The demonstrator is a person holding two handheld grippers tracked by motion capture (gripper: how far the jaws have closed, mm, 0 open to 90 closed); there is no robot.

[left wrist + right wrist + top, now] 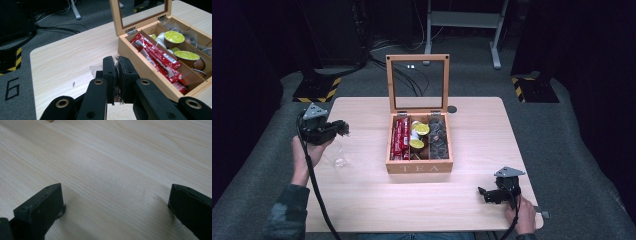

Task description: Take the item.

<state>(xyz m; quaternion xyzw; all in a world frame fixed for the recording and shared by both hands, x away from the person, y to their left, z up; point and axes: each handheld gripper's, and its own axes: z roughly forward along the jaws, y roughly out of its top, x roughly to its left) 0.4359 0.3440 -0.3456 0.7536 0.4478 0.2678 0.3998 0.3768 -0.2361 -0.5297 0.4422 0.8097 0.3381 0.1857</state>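
Note:
An open wooden tea box (419, 167) stands mid-table, its glass lid (417, 82) upright. It holds red stick packets (160, 58) on the left, yellow-lidded capsules (174, 37) in the middle and clear tea sachets (438, 137) on the right. My left gripper (343, 128) hovers left of the box. Its jaws are pressed together, and a clear sachet (339, 159) hangs from them. In the left gripper view the shut left gripper (116, 62) has the sachet's edge (96, 70) poking out beside it. My right gripper (484, 194) rests open low over bare wood near the front right corner; its view shows the right gripper (116, 202) spread wide with nothing between.
The light wooden table (362, 195) has bare room in front of the box and on both sides. Grey carpet surrounds it, with cables and hazard-striped stand bases (319, 90) behind. A small dark round spot (452, 109) lies behind the box.

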